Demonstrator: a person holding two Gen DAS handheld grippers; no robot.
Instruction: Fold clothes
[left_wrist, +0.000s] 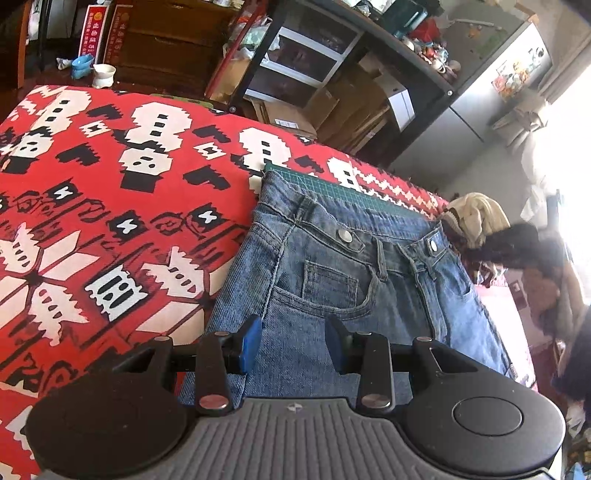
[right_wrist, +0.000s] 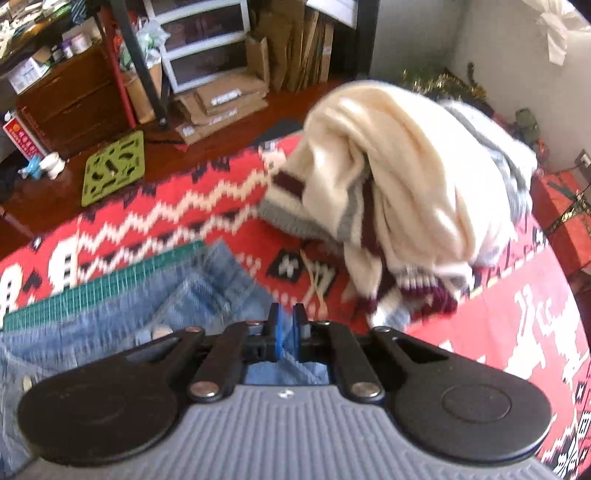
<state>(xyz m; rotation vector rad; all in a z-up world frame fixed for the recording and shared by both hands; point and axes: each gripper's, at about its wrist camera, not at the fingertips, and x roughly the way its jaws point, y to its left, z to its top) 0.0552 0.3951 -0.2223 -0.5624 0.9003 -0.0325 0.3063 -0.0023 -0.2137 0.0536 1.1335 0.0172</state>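
Blanket: my red, white and black patterned blanket (left_wrist: 92, 192) fills the left half of the left wrist view; it is the surface I work on.
Left claw: my left gripper (left_wrist: 293, 343) sits at bottom centre of that view, blue pads spread wide, released, holding nothing, poised over the denim.
Jeans: the blue jeans (left_wrist: 332, 280) lie flat at centre, waistband toward the top of the frame, button and coin pocket facing up, far edge over a green cutting mat (left_wrist: 332, 190).
Progress on jeans: they look smoothed or folded lengthwise into a narrow panel, I judge; I cannot tell how many folds are in, since the legs are out of view.
Right claw: my right gripper (right_wrist: 288, 328), bottom centre of the right wrist view, has pads nearly together; denim shows behind them, but I cannot tell whether cloth is pinched.
Left to do: the cream sweater (right_wrist: 399, 177), striped maroon and grey, is heaped at upper right, still unfolded.
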